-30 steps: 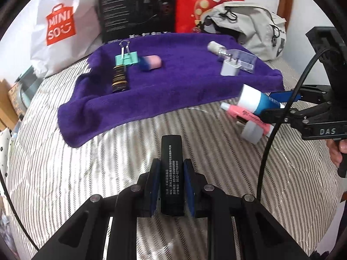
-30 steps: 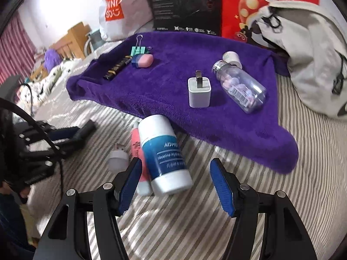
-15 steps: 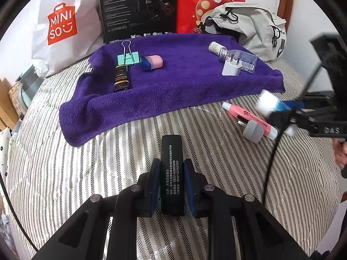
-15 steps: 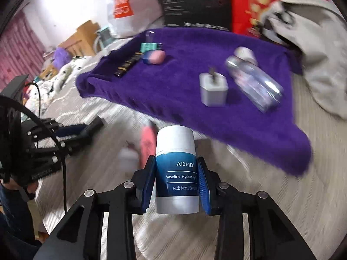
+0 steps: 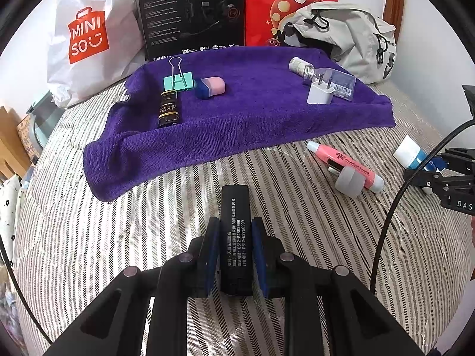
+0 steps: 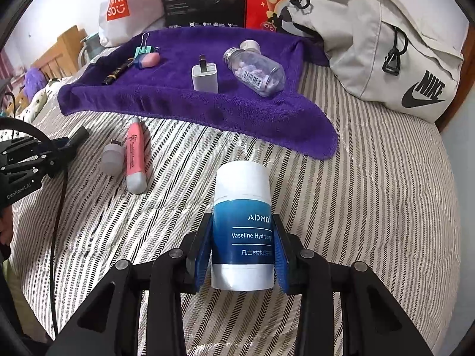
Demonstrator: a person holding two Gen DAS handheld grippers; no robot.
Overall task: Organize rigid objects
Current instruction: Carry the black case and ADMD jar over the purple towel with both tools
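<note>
My left gripper [image 5: 236,228] is shut on a flat black stick with white print [image 5: 235,231], held over the striped bedcover. My right gripper [image 6: 242,225] is shut on a white and blue Vaseline bottle [image 6: 242,222], lifted off the bed, seen at the far right as the bottle [image 5: 408,152]. A purple towel [image 5: 237,112] carries a green binder clip [image 5: 177,79], a black and gold tube [image 5: 169,109], a pink and blue eraser [image 5: 210,87], a white charger plug [image 5: 320,93] and a clear pill bottle [image 6: 254,70]. A pink pen [image 5: 347,166] and a grey cap [image 5: 350,179] lie on the bed.
Behind the towel stand a white Miniso bag [image 5: 89,35], a black box [image 5: 190,12] and a red bag [image 5: 291,3]. A grey Nike backpack [image 6: 386,47] lies at the right of the towel. Wooden furniture [image 6: 59,56] is beyond the bed's left edge.
My right gripper closed on the Vaseline bottle beside the pink pen and lifted it back and to the right, away from the pen. The left gripper kept holding the black stick almost still.
</note>
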